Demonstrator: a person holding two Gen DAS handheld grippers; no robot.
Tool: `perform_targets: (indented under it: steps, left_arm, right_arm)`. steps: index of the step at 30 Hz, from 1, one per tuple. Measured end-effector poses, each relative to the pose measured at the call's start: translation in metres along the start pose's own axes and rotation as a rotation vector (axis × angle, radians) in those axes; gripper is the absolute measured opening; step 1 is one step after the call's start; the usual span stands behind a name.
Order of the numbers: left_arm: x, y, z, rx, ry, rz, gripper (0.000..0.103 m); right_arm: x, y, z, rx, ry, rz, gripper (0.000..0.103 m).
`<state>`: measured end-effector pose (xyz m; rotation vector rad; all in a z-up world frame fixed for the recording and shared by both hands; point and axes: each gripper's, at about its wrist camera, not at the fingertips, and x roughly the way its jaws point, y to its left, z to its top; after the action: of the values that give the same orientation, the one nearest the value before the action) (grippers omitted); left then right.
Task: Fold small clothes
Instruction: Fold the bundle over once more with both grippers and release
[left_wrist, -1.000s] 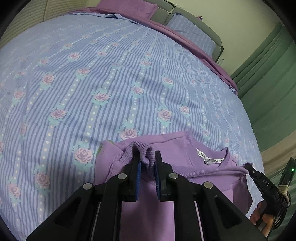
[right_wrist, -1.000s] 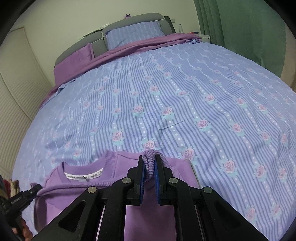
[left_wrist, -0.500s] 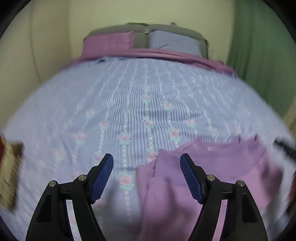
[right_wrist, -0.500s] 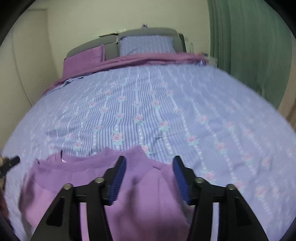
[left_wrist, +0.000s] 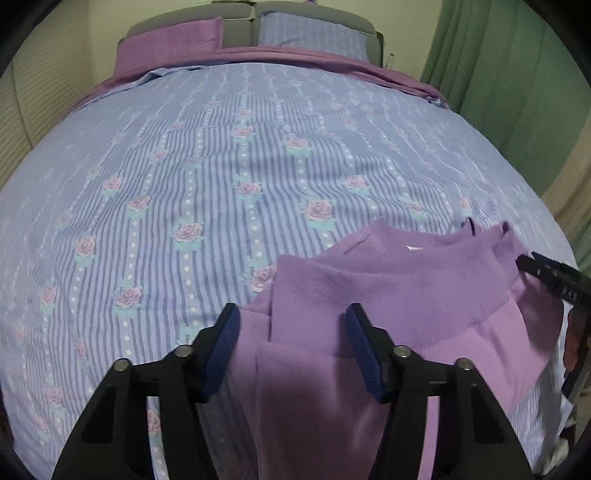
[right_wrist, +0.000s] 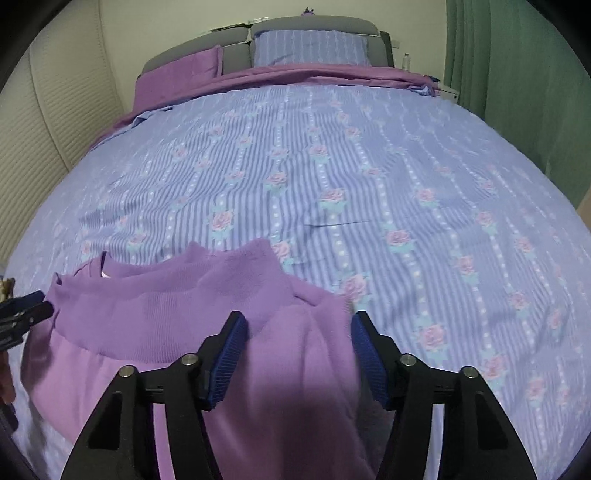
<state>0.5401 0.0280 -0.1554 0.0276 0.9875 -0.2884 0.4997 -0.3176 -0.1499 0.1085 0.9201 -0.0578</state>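
Left claw (left_wrist: 293, 350): I see my blue pads spread wide, gripping nothing, hovering over the garment's left edge.
Purple knit sweater (left_wrist: 388, 295): folded, ribbed hem lying across the collar end, resting on the blue striped rose-print bedspread (left_wrist: 221, 166) at the bed's near edge.
Right claw (right_wrist: 297, 356): I see it wide too, empty, above the sweater's right edge (right_wrist: 221, 302).
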Motion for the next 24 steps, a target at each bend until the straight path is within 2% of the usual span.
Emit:
perform_targets:
  steps: [1,2,3,4,6,9,10,14,17,22,24]
  left_arm:
    - [0.001,0.001,0.0,0.004,-0.002,0.011,0.04]
    - [0.001,0.001,-0.001,0.013,-0.004,0.009,0.021]
    - [0.0,0.002,-0.001,0.015,0.001,0.006,0.014]
    - [0.001,0.002,-0.003,0.021,-0.002,0.021,0.013]
    - [-0.003,-0.001,-0.007,0.042,-0.026,0.037,0.008]
    - [-0.015,0.0,-0.011,0.042,-0.062,0.038,0.007]
    - [-0.018,0.001,-0.011,0.037,-0.069,0.038,0.007]
    - [-0.022,0.008,-0.012,-0.009,-0.08,0.028,0.007]
    - [-0.005,0.013,-0.012,-0.036,-0.033,0.035,0.007]
    - [0.001,0.012,-0.012,-0.049,-0.02,0.042,0.009]
    - [-0.001,0.013,-0.01,-0.05,-0.01,0.021,0.017]
  right_arm:
    - [0.002,0.002,0.0,-0.011,-0.004,-0.015,0.058]
    - [0.003,0.003,0.0,-0.009,-0.007,-0.021,0.055]
    - [0.003,0.003,0.0,-0.006,-0.009,-0.025,0.045]
    - [0.004,0.003,0.0,-0.003,-0.009,-0.029,0.037]
    - [0.004,0.004,-0.002,-0.013,-0.013,-0.044,0.031]
    - [-0.004,0.009,-0.005,-0.034,-0.041,-0.07,0.022]
    - [-0.01,0.01,-0.006,-0.035,-0.064,-0.08,0.012]
    - [-0.023,0.009,-0.004,-0.005,-0.113,-0.103,0.012]
    - [-0.008,0.011,-0.002,0.0,-0.056,-0.124,0.012]
    - [0.006,0.01,-0.005,-0.001,-0.006,-0.147,0.013]
    - [0.004,0.011,-0.004,-0.003,-0.004,-0.148,0.013]
